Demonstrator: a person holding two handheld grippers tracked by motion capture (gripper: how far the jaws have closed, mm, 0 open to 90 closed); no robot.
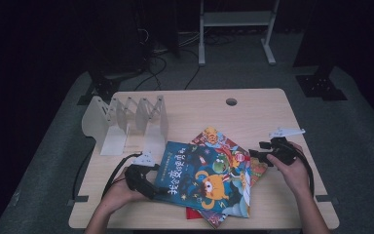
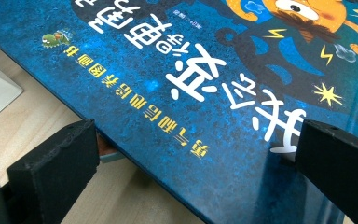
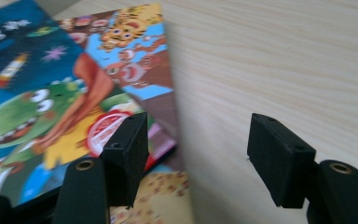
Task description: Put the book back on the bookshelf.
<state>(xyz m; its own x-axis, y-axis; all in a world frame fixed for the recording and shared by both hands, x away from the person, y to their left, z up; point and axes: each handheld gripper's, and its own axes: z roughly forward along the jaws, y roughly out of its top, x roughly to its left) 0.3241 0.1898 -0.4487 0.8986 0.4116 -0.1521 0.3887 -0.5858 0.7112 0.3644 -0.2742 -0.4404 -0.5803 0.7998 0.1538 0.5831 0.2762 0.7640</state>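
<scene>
A blue picture book (image 1: pixel 207 178) lies on top of a stack of picture books (image 1: pixel 224 141) near the middle of the counter (image 1: pixel 253 107). The left hand-held gripper (image 1: pixel 148 183) straddles the blue book's left edge with wide jaws, pads not pressing. The right hand-held gripper (image 1: pixel 255 153), jaws partly apart and holding nothing, sits at the stack's right edge. A white folding book rack (image 1: pixel 126 122) stands far left.

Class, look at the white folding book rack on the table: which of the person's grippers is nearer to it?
Left. The left gripper sits at the blue book's left edge, just in front of the white book rack; the right gripper is beyond the books, at their right edge.
</scene>
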